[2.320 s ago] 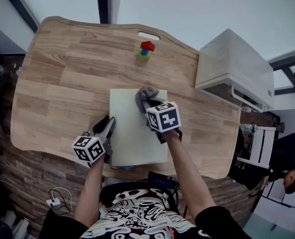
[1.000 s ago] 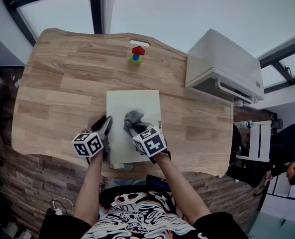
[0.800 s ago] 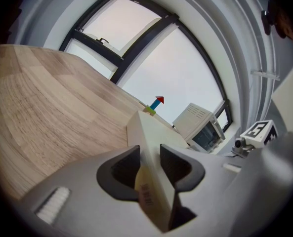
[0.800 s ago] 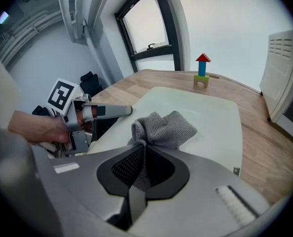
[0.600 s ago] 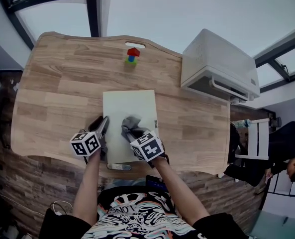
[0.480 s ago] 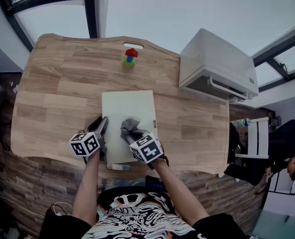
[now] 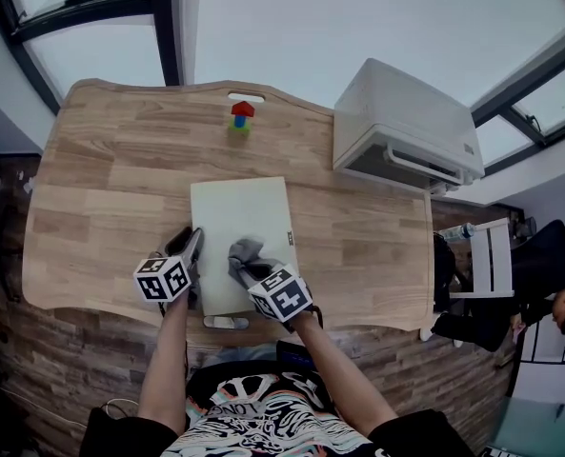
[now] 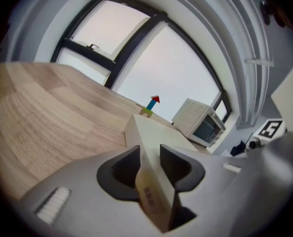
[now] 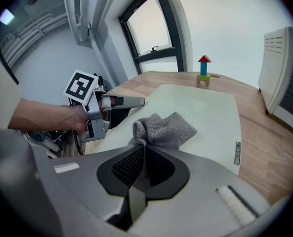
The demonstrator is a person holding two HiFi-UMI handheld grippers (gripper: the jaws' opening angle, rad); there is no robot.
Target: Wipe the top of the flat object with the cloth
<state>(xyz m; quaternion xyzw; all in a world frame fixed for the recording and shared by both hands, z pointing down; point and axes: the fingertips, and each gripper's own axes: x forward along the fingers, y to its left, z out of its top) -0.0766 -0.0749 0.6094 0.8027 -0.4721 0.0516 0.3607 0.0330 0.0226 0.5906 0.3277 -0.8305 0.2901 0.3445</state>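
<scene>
Flat object is a pale cream rectangular board (image 7: 239,208), matte and thin, lying flat on the wooden worktop (image 7: 101,179). It sits centre-front, with its long side running away from the person. There is a small printed label (image 7: 290,238) at its right edge.

Cloth (image 7: 244,252) is a grey knit, bunched into a lump. It rests on the near-right part of the board, just inside the right edge and close to the label.

Right tool (image 7: 253,269): jaws pressed together on a fold of the cloth. The right gripper view shows the fabric pinched between the dark pads and the rest bulging out ahead onto the board.

Left tool (image 7: 192,243): jaws clamped on the board's left edge near the front corner. In the left gripper view the board edge (image 8: 153,181) runs straight between the two pads, one above and one below.

Edges and room:
- The far half of the board is bare, and so is the strip between the cloth and the left tool.
- The board's near edge sits close to the worktop's front edge.
- Bare wood on the left of the board, and a bare band on the right.
- White countertop oven (image 7: 406,127) is at the far right, apart from the board's far-right corner.
- Toy block stack (image 7: 240,117) (red over blue over green) stands beyond the far edge, well apart, just before a slot cutout (image 7: 246,96) in the worktop.
</scene>
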